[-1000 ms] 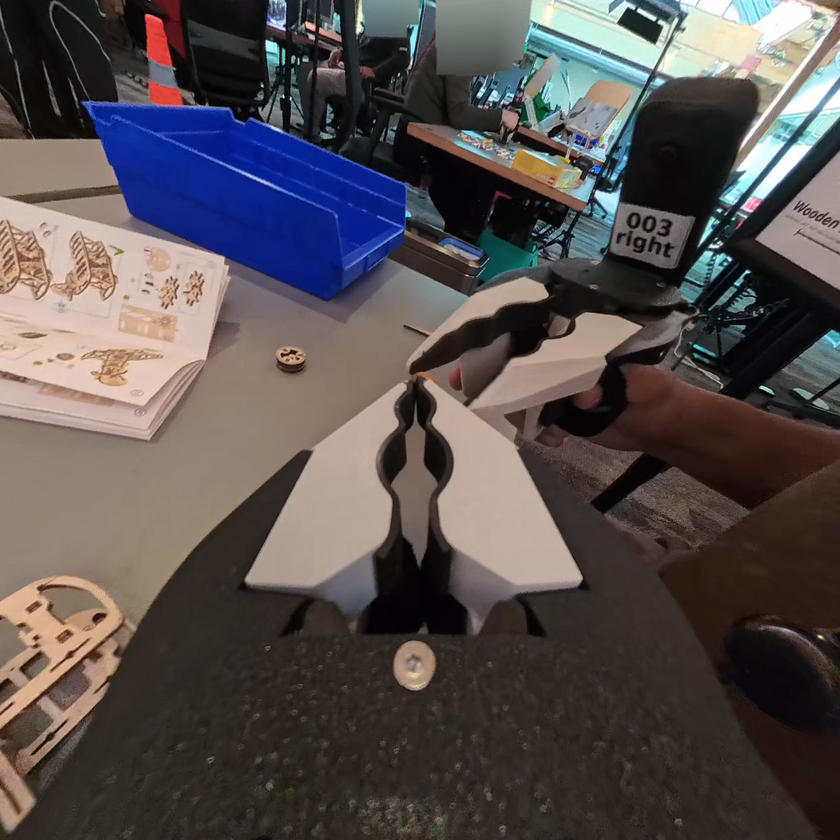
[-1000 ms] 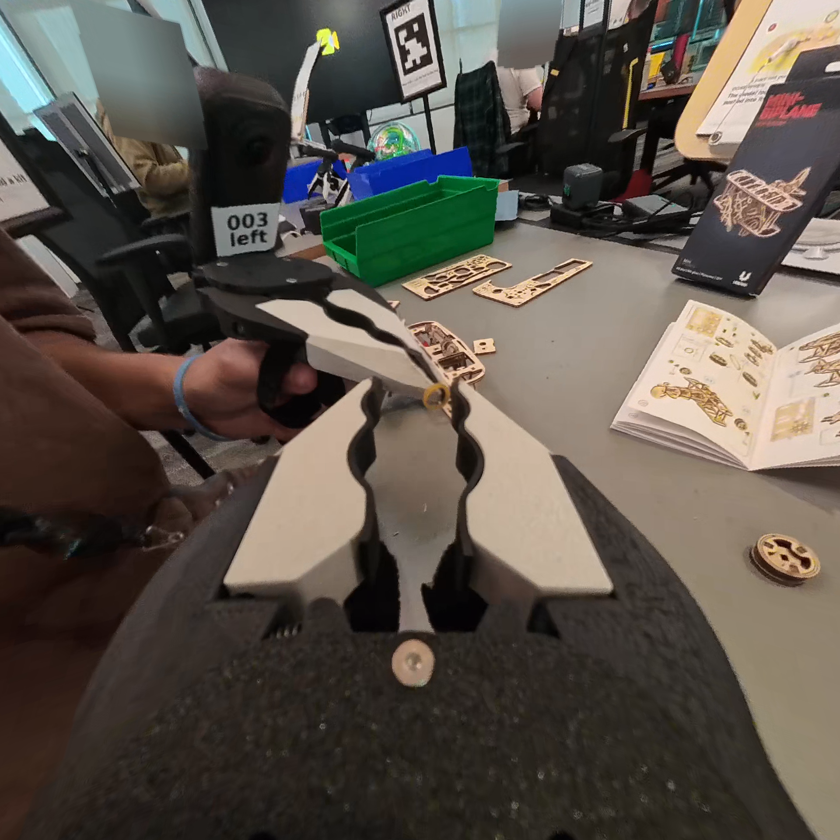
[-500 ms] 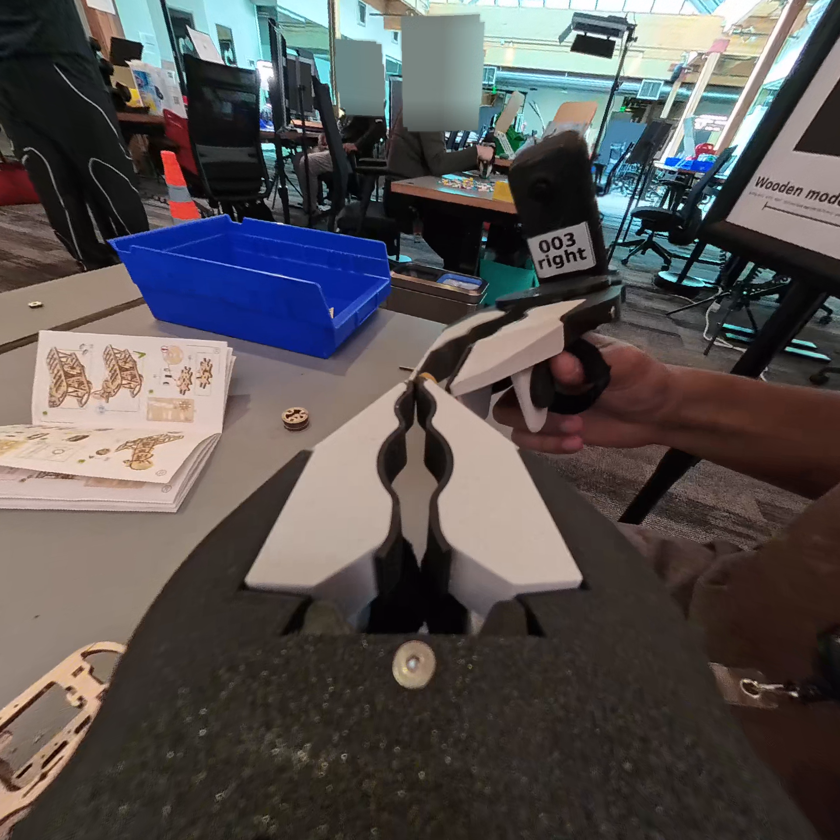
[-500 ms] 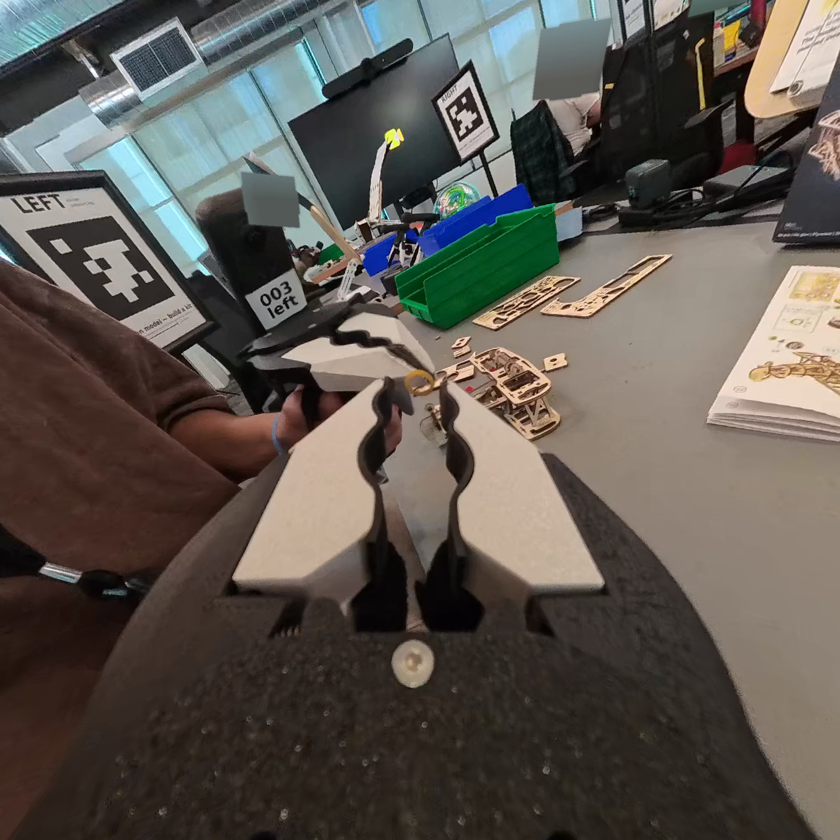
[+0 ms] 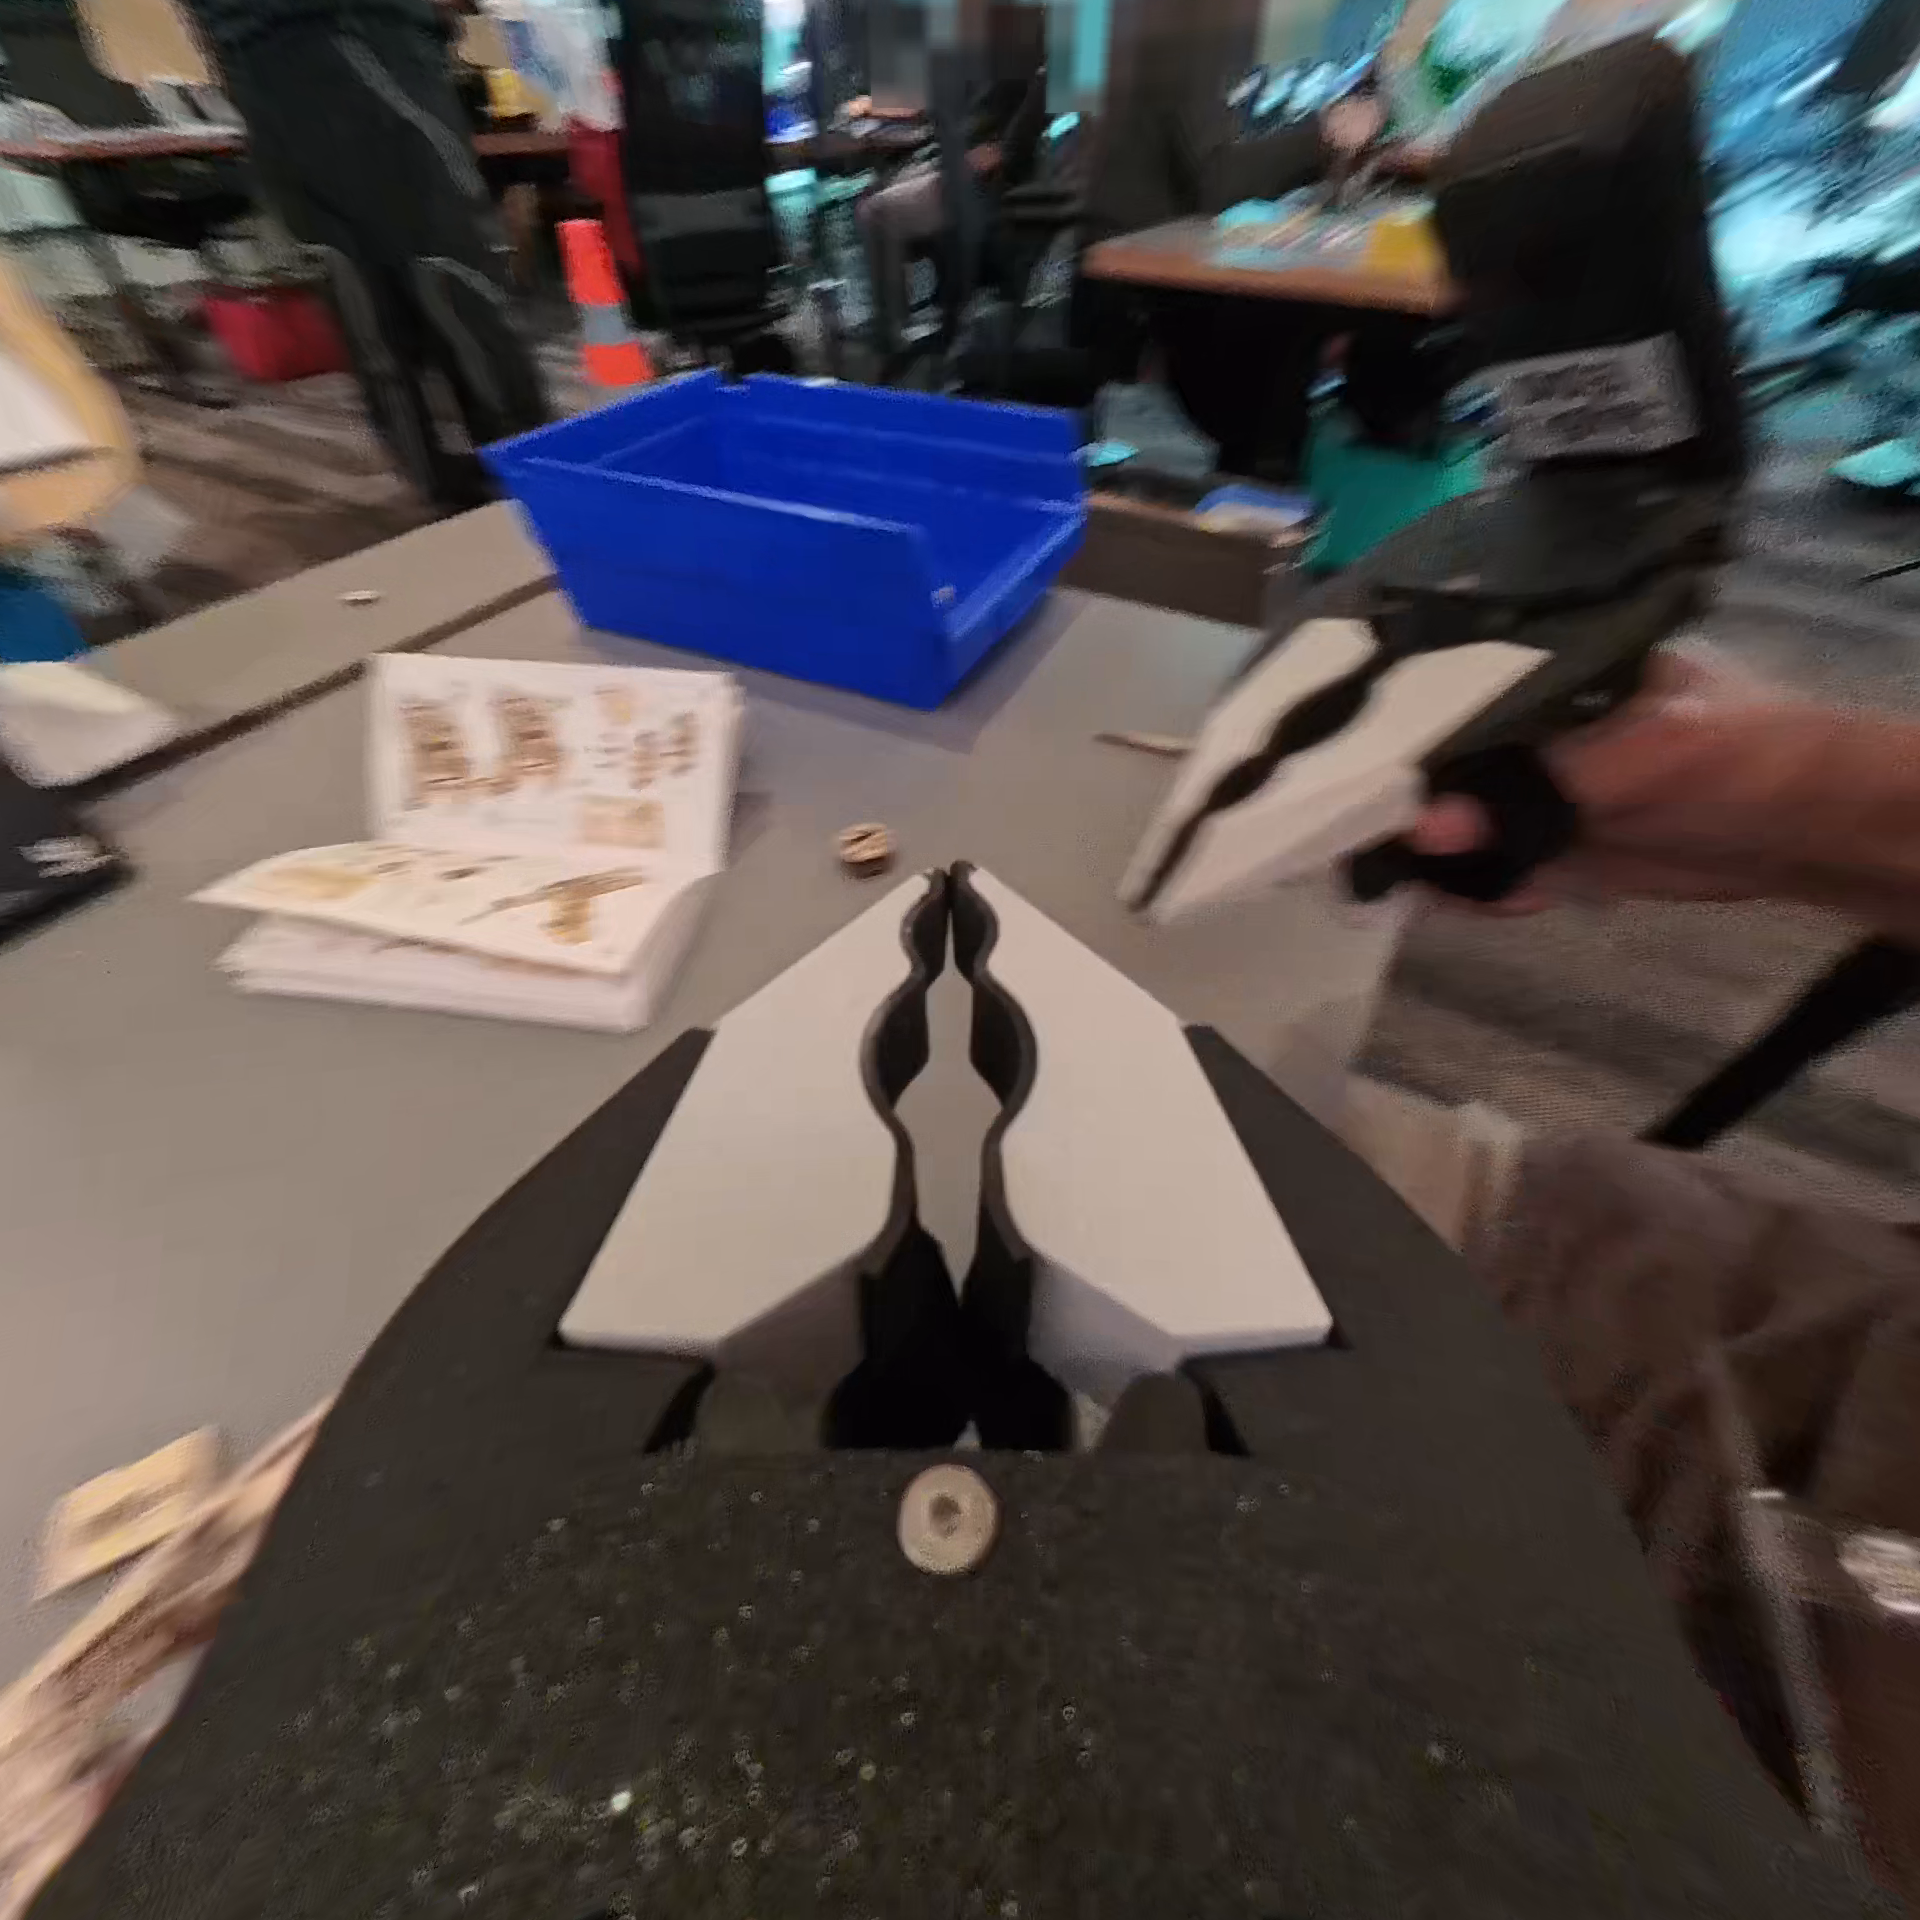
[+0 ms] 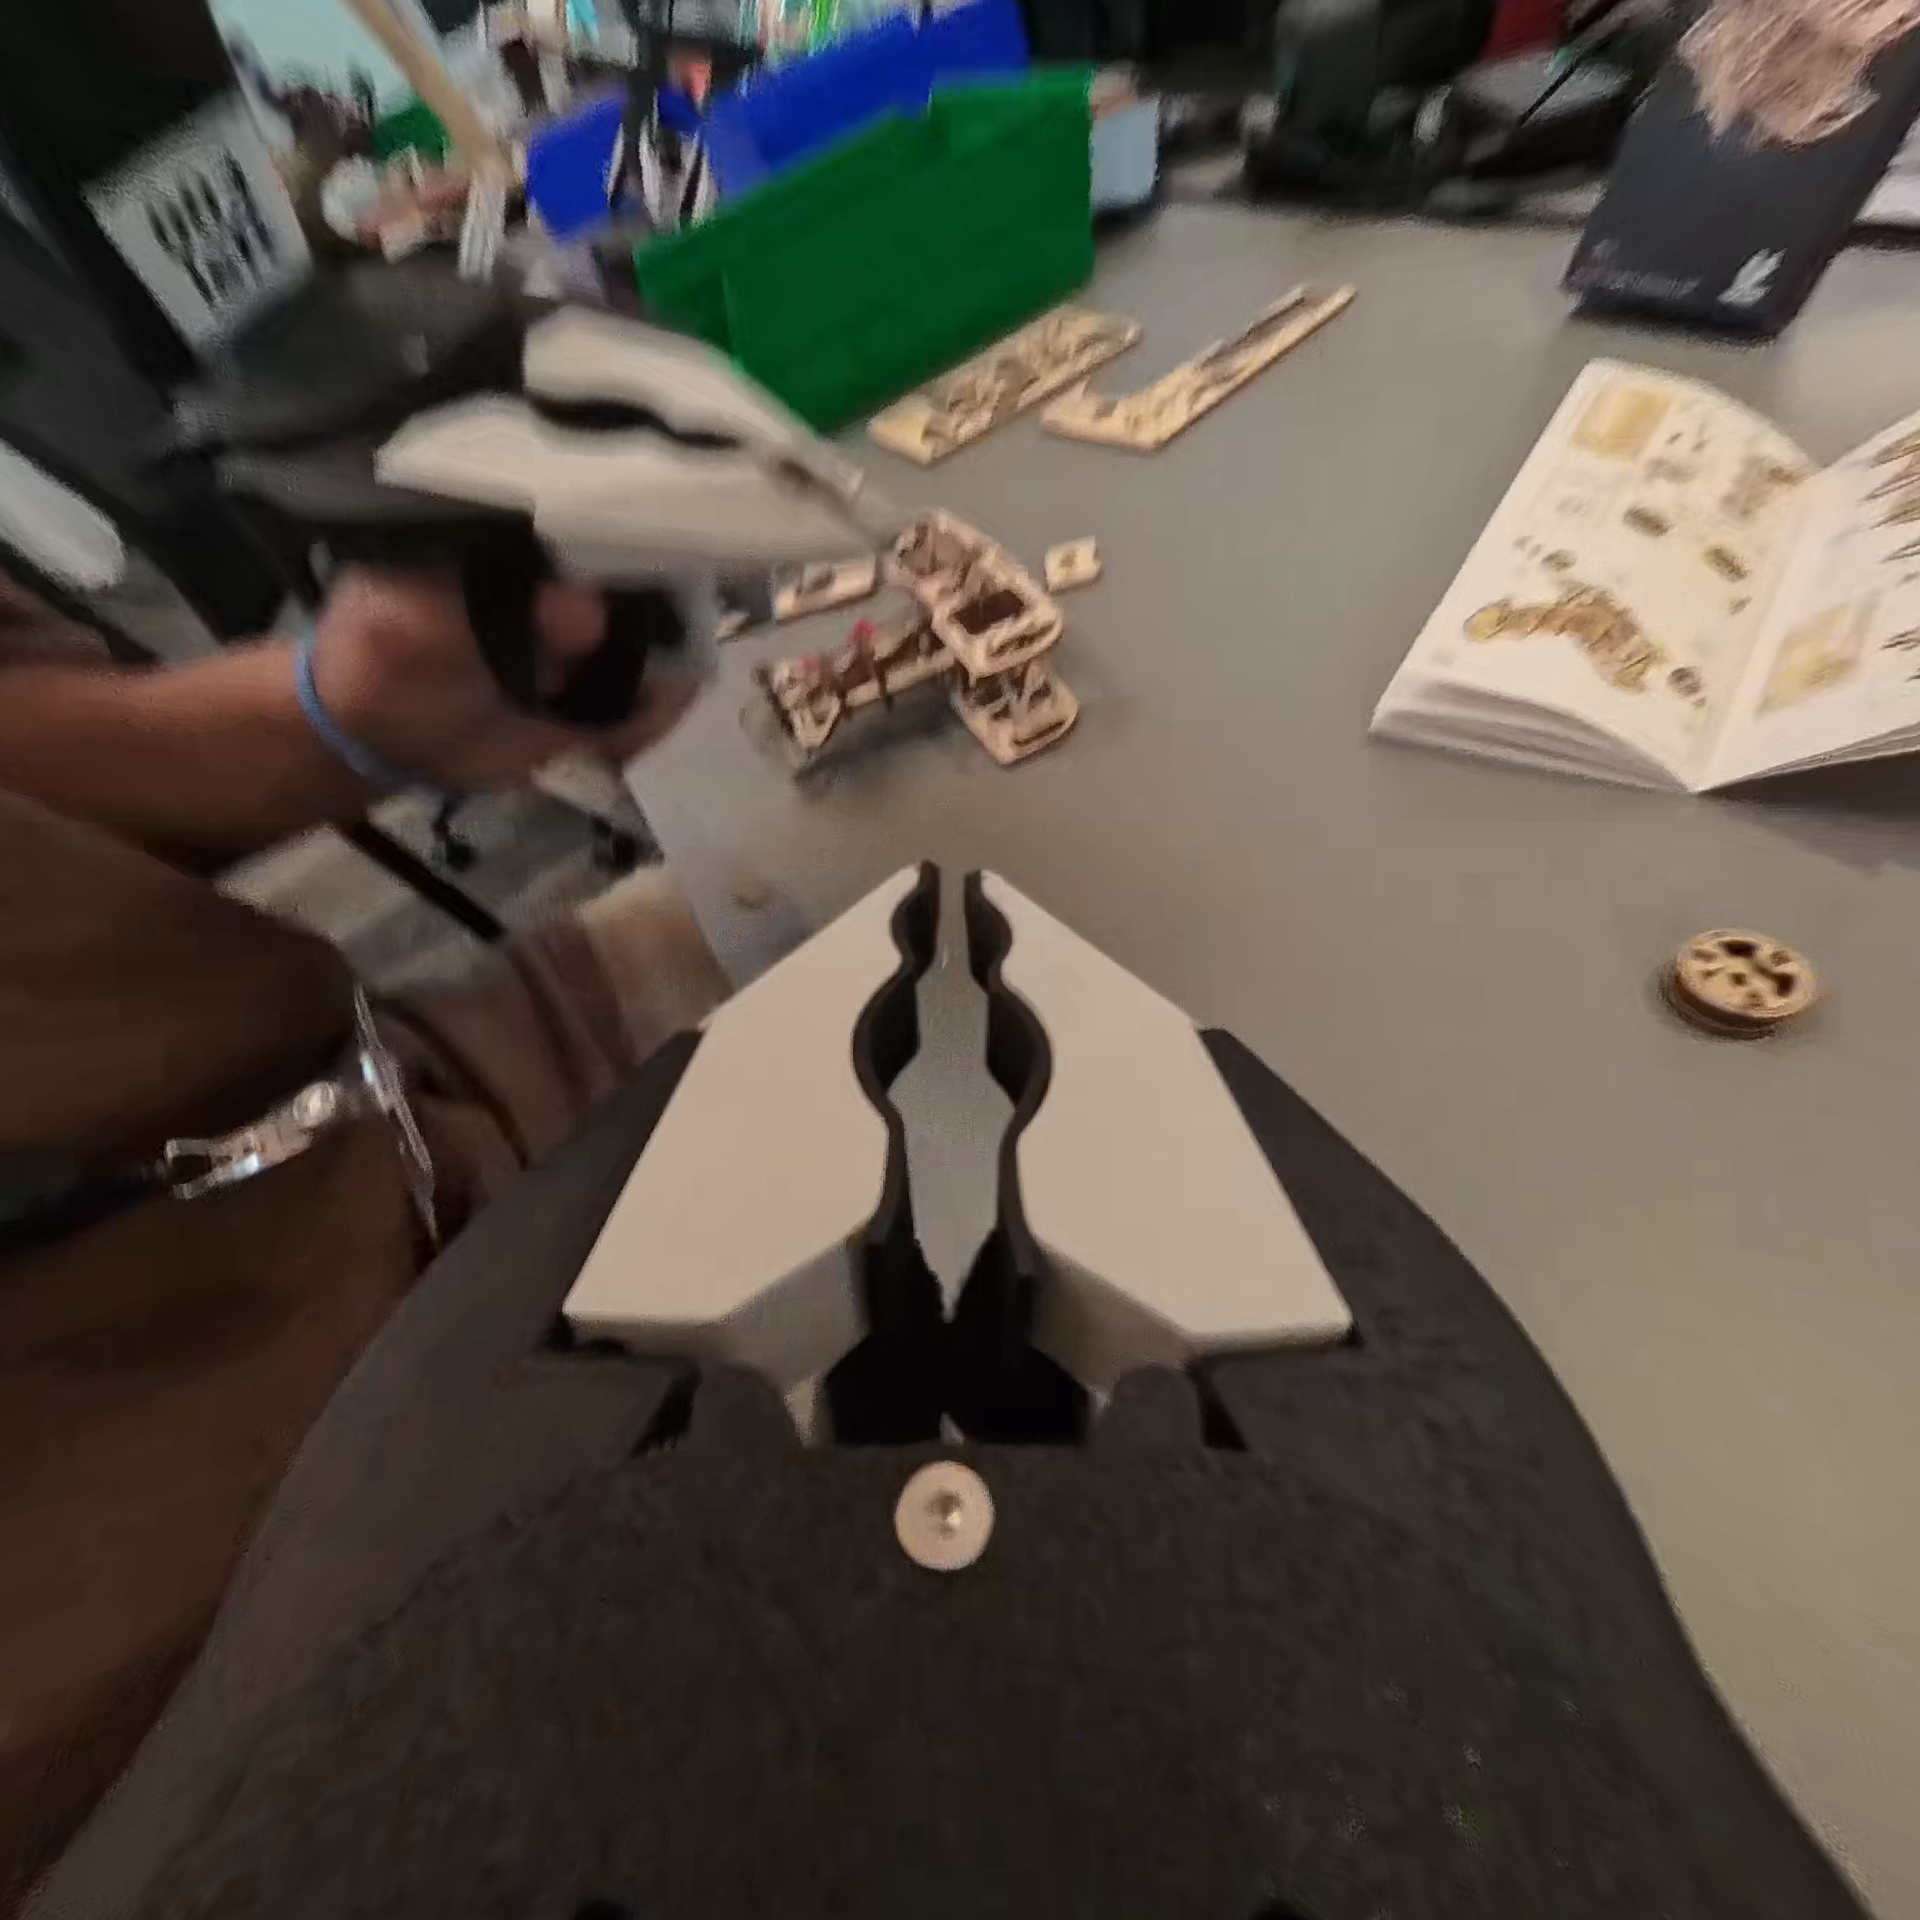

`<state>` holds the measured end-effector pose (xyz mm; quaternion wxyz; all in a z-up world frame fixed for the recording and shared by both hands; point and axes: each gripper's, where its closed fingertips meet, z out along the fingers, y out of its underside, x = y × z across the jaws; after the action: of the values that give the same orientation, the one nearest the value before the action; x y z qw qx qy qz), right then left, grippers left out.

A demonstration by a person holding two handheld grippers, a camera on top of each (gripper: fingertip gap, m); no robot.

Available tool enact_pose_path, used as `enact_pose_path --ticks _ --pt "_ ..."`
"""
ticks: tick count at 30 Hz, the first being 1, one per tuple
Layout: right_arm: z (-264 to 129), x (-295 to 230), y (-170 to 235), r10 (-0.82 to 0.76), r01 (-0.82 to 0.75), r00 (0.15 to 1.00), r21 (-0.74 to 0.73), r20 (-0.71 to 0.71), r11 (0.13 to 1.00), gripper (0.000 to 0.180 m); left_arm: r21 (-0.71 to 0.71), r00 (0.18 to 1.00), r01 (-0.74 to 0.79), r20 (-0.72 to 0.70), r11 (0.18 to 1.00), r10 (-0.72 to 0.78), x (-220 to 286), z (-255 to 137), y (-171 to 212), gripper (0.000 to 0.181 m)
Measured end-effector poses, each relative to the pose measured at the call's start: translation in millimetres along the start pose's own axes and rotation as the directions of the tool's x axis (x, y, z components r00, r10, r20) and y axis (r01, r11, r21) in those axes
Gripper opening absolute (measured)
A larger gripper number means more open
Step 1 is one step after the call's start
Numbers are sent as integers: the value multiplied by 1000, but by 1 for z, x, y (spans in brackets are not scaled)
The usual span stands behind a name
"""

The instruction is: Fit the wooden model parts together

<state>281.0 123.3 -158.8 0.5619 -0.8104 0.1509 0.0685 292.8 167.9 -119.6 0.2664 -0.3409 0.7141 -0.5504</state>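
Both views are motion-blurred. My left gripper (image 5: 951, 883) is shut with its tips touching and nothing visible between them; it also shows in the right wrist view (image 6: 873, 520), above the partly built wooden model (image 6: 935, 644). My right gripper (image 6: 945, 883) is shut to a thin slit with nothing visible in it; it shows in the left wrist view (image 5: 1138, 894), off to the right, apart from the left one. A small wooden wheel (image 6: 1740, 982) lies on the grey table (image 6: 1299, 831); it also shows in the left wrist view (image 5: 864, 844).
An open instruction booklet (image 5: 520, 831) (image 6: 1662, 582) lies on the table. A blue bin (image 5: 810, 520) stands behind it. A green bin (image 6: 883, 249), wooden part sheets (image 6: 1101, 384) and a black box (image 6: 1745, 156) are at the back. Another part sheet (image 5: 104, 1558) is near me. Spacing between my two grippers at the tips: around 6 cm. The small wooden wheel (image 6: 1740, 982) is about 20 cm from both grippers' fingertips. My left wrist view (image 5: 872, 843) looks at it from another angle.
The two grippers were tip to tip around a small yellow ring; now they have moved apart. The right jaws have closed. The ring no longer shows.
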Motion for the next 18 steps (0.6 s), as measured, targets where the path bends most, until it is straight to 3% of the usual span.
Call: enact_pose_path --ticks 4,6,8,10,14,18 --pt "20 -16 27 -97 101 995 -118 36 988 6 -55 983 -39 176 998 48 -48 -51 -7 1" --pt "30 -22 31 -87 94 994 -124 61 988 6 -161 972 17 233 987 22 -68 -89 11 10" --pt "37 -28 35 -23 37 994 -124 108 992 7 -245 974 94 221 965 -39 -70 -122 36 22" --pt "45 -32 40 38 -18 990 -141 138 990 9 -357 982 135 171 924 -78 -54 -138 68 23" --pt "58 -34 41 18 2 991 -150 134 989 13 -480 991 28 128 877 38 -23 -130 109 23" --pt "93 -44 52 -110 137 985 -214 135 967 23 -459 986 83 164 884 -7 -16 -112 110 21"
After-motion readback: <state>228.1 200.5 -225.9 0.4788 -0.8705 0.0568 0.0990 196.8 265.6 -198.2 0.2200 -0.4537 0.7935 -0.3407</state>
